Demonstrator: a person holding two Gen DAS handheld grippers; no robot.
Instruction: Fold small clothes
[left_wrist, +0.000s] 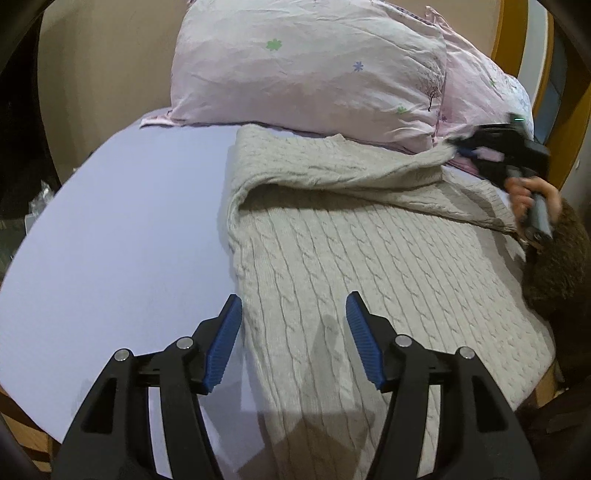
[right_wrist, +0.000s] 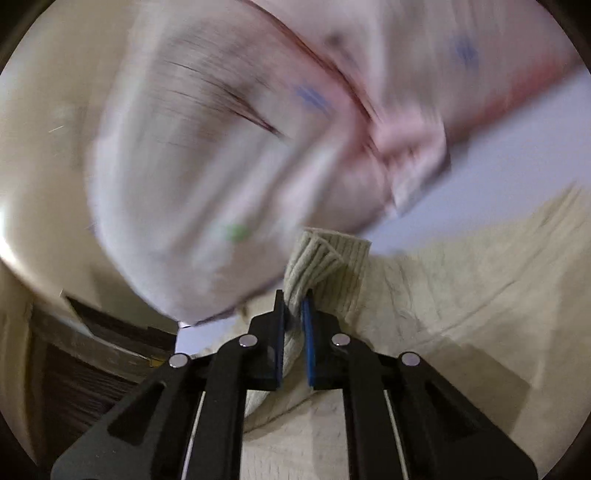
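The left gripper (left_wrist: 293, 314) is nearest the lens, jaws spread wide and holding nothing, hovering over the lower left edge of the sweater (left_wrist: 354, 258).

Layout, referenced to the sweater:
- Bed sheet (left_wrist: 122, 229): lavender, under the sweater and bare to its left.
- Pillow (left_wrist: 303, 66): pink, floral print, propped just beyond the sweater's far edge.
- Sweater: grey cable-knit, body flat on the sheet, one sleeve folded across the upper body toward the far right.
- Right gripper (right_wrist: 293, 299): at the sweater's far right, jaws clamped on the ribbed cuff (right_wrist: 328, 254) of that sleeve.

Risks:
- Thick knit is probably stretchy; tension on the cuff may drag the body and skew the fold.
- The cuff is bunched in the jaws and may slip.
- The right wrist view is motion-blurred; a fast sweep may snag the pillow.
- With the left gripper disengaged, nothing anchors the body.
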